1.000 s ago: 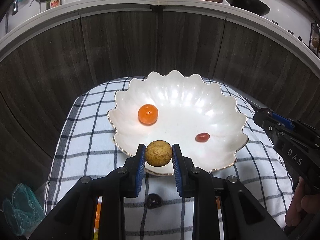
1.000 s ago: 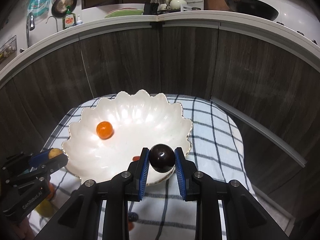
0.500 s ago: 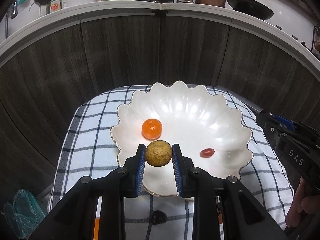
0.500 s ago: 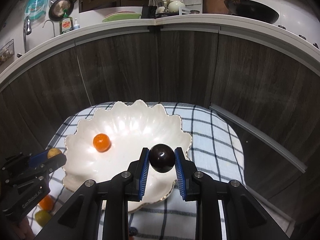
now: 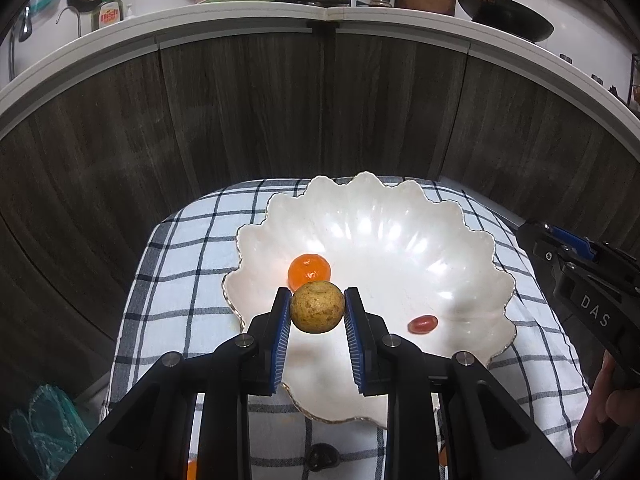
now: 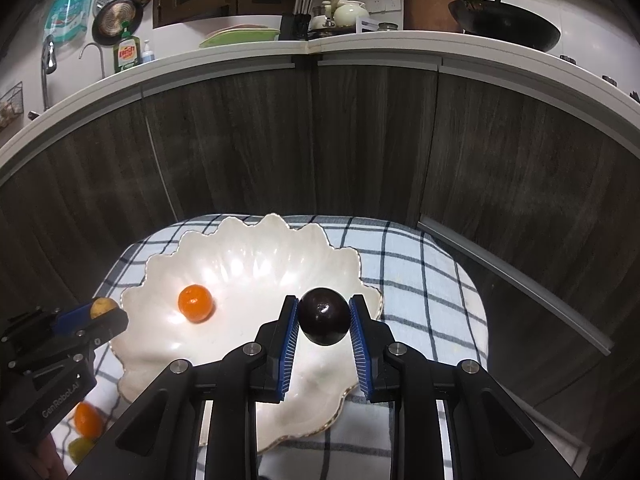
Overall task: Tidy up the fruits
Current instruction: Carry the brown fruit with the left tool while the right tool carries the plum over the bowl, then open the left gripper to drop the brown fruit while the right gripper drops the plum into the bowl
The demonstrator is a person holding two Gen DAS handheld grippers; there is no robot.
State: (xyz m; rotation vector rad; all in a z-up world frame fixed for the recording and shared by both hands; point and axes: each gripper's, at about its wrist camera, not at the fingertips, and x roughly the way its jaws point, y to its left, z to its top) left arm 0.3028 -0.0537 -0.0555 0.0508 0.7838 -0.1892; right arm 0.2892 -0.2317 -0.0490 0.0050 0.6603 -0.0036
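In the left wrist view, the left gripper clamps a tan fruit at lower centre, over the white bowl. Right view: the right gripper pinches a dark plum above the bowl's right rim.

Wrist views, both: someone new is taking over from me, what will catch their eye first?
The big white scalloped bowl on the checked cloth, with an orange fruit and a small red fruit lying inside. Close in front, the left gripper is shut on a speckled yellow-brown fruit over the bowl, and the right gripper is shut on a dark glossy fruit over its right rim.
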